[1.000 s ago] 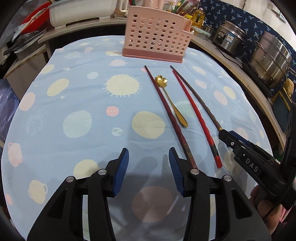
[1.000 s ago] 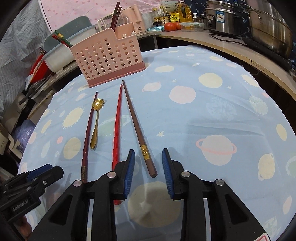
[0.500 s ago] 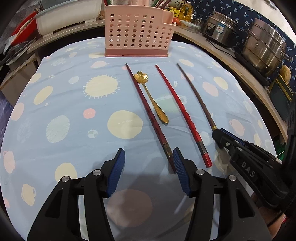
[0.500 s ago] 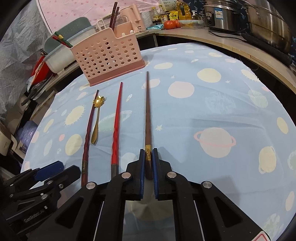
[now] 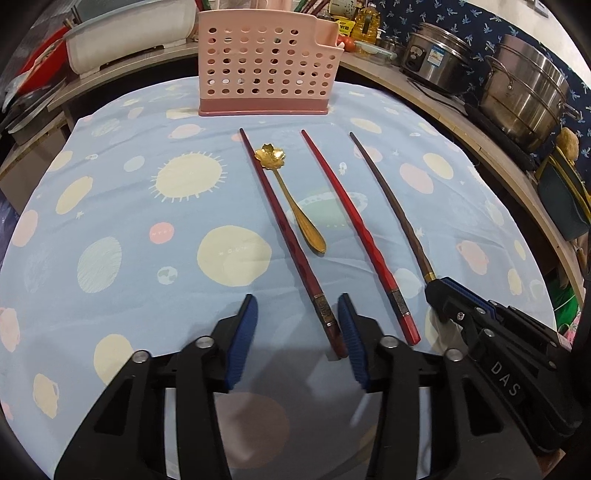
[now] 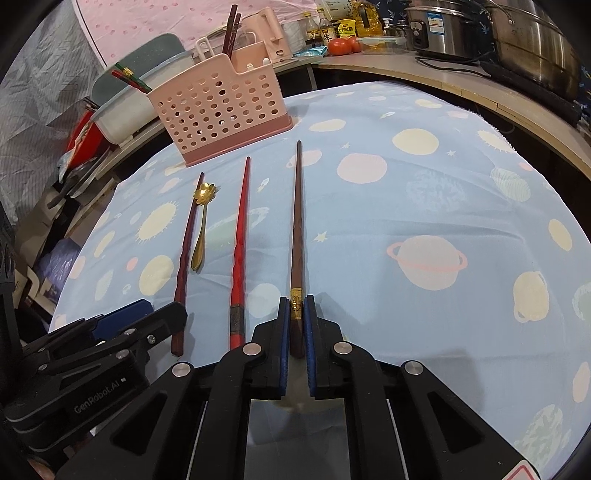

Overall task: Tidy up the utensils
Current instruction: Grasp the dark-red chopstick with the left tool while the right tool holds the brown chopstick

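Note:
A pink perforated utensil holder stands at the table's far side. In front of it lie a dark red chopstick, a gold flower spoon, a bright red chopstick and a brown chopstick. My right gripper is shut on the brown chopstick's thick end. My left gripper is open, its jaws around the dark red chopstick's thick end, which lies close to the right pad.
The table has a blue planet-print cloth. Steel pots and bottles stand on the counter at the back right. A white basin and red items sit at the back left. More chopsticks stand behind the holder.
My right gripper closed on the brown chopstick and turned it straight. My left gripper moved right and forward until its open jaws sat around the dark red chopstick's end.

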Motion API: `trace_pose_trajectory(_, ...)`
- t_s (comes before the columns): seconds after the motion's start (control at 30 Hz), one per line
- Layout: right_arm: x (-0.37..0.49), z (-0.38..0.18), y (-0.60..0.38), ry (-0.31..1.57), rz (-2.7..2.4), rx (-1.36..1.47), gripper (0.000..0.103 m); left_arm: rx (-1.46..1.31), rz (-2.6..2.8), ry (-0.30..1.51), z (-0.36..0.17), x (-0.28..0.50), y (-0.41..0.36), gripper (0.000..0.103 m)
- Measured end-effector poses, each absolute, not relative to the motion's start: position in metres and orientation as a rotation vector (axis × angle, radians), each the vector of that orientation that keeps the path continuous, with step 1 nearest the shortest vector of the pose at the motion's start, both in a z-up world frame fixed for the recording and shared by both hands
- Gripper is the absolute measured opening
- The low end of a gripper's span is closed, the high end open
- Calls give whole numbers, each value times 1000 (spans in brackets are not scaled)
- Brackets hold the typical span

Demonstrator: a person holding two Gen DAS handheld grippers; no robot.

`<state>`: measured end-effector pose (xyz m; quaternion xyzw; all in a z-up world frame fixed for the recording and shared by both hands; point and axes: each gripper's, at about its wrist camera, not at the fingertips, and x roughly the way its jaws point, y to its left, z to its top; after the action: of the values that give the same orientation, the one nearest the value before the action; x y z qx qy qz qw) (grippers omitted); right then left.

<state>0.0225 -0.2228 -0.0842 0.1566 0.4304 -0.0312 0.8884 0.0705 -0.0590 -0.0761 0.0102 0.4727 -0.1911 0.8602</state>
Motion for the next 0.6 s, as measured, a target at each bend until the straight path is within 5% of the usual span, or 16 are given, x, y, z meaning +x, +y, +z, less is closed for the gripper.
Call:
trace_pose_trajectory(0.27,15,-83,-220,896,-55,324,8,-11,-431,996,-77,69,-50,11)
trace_pose_trajectory(0.6,3,-70,-218,875,-39,333,8,-40,-421,1003,-70,64,-32,9)
